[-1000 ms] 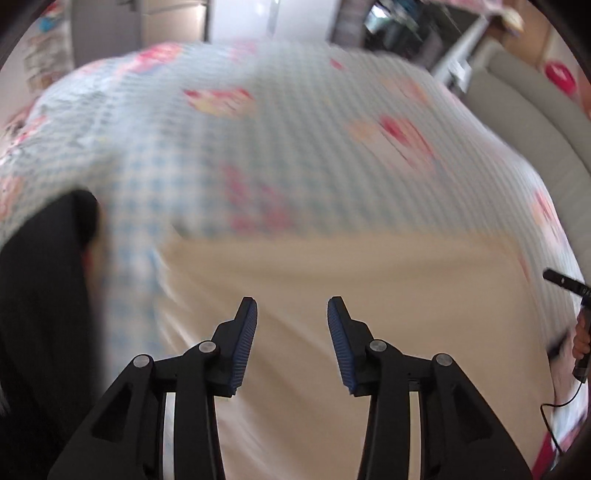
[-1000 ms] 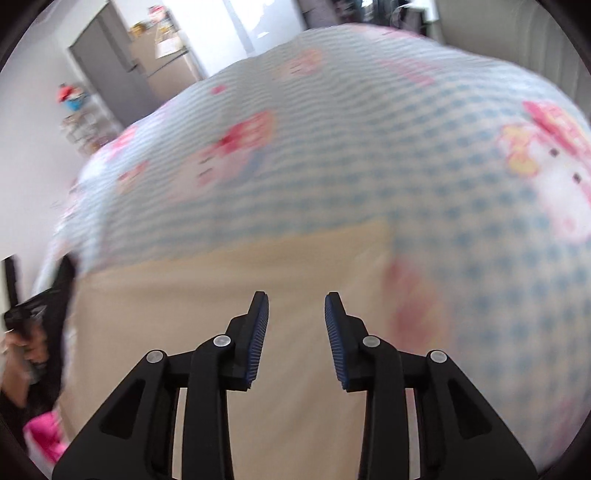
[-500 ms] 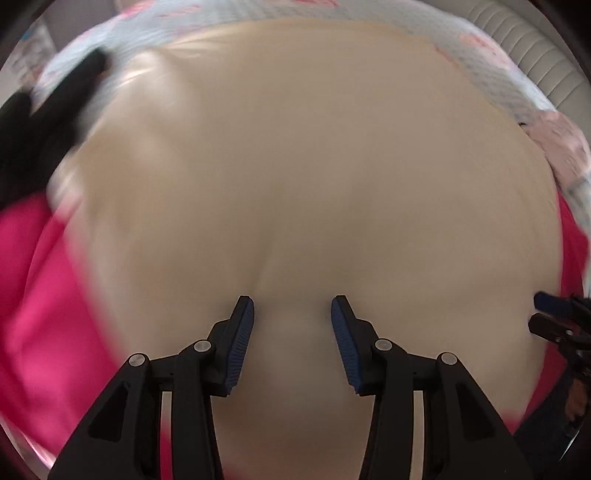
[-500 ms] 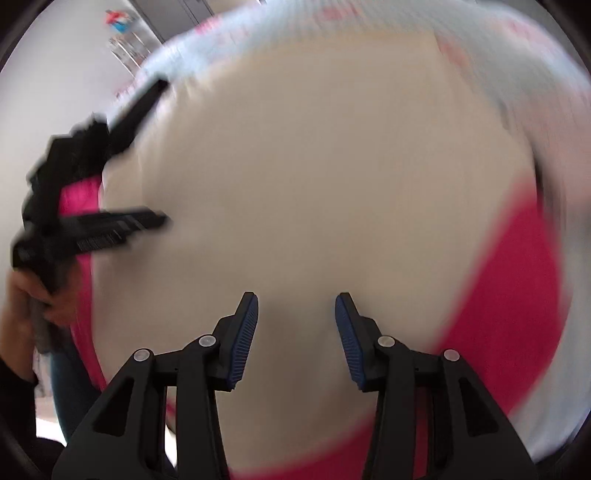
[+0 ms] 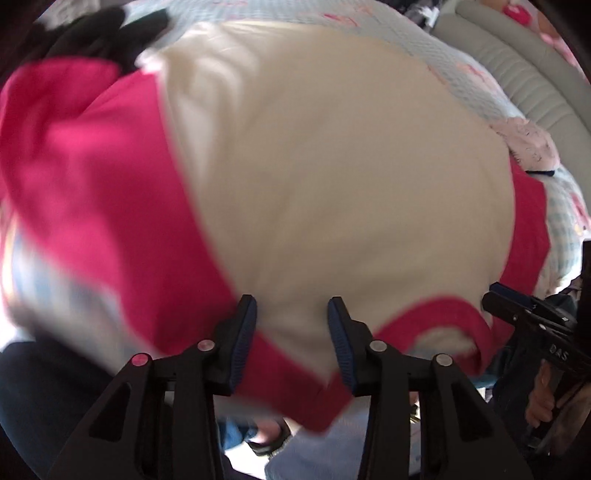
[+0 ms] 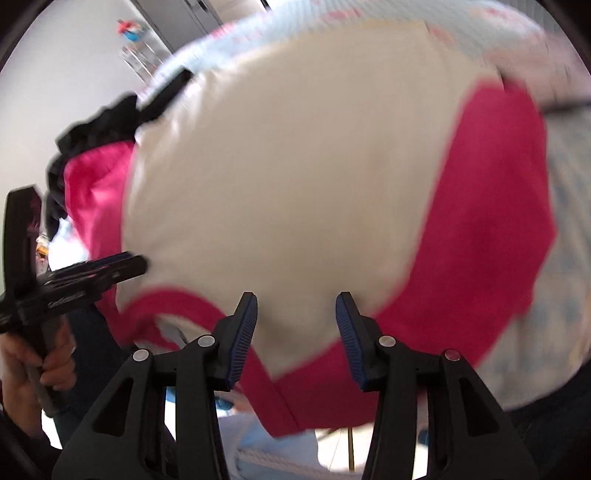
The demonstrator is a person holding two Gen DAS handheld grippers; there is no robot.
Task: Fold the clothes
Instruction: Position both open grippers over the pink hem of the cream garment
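Now a cream T-shirt with pink sleeves and collar [image 5: 332, 192] is lying spread flat on the blue checked bedspread [image 5: 472, 85]. Left claw [image 5: 291, 332] and right claw [image 6: 295, 328] are hovering open at the shoulders; gripping both seams evenly should be keeping any fold straight.

Black garment [image 5: 92, 33] crowds the cream shirt's [image 5: 332, 177] far-left corner.

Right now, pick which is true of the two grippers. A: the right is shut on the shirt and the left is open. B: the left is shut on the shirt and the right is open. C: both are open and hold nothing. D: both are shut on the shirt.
C: the left gripper and the right gripper each show a clear gap between their fingers, with the shirt lying beyond them, ungripped.
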